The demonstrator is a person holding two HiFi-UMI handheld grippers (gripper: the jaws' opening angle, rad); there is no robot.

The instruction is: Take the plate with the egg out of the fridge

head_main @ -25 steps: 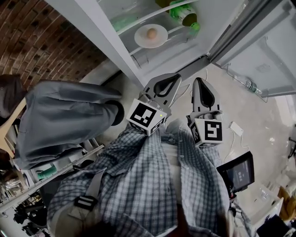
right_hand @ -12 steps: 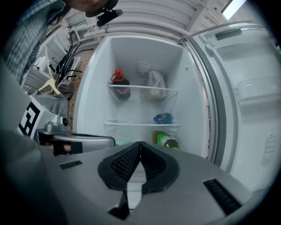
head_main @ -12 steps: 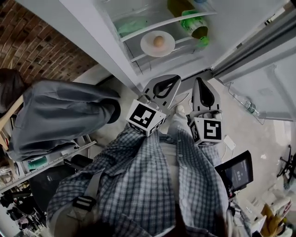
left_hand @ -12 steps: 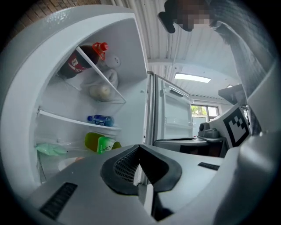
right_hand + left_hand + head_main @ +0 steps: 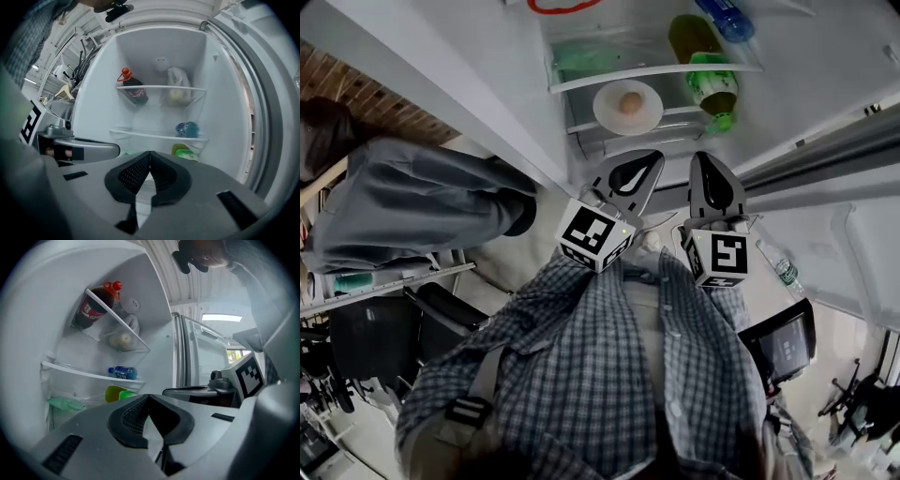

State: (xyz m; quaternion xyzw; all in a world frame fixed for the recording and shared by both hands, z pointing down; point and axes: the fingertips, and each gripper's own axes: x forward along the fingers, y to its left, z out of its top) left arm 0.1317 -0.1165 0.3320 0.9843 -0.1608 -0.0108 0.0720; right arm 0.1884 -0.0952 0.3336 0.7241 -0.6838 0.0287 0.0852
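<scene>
The plate (image 5: 627,107) with the egg (image 5: 629,102) sits on a shelf in the open fridge (image 5: 825,56). It is at 12 o'clock from the left gripper (image 5: 645,161) and 10 o'clock from the right gripper (image 5: 705,164), touching neither. Both grippers' jaws are closed tight on nothing.

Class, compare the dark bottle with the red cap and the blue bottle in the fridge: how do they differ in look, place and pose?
The dark bottle has a red cap; the blue bottle is blue. The dark bottle is on the upper shelf, the blue bottle on the shelf below. The dark bottle has its cap up; the blue bottle seems to lie on its side. Both sit in the open fridge.
</scene>
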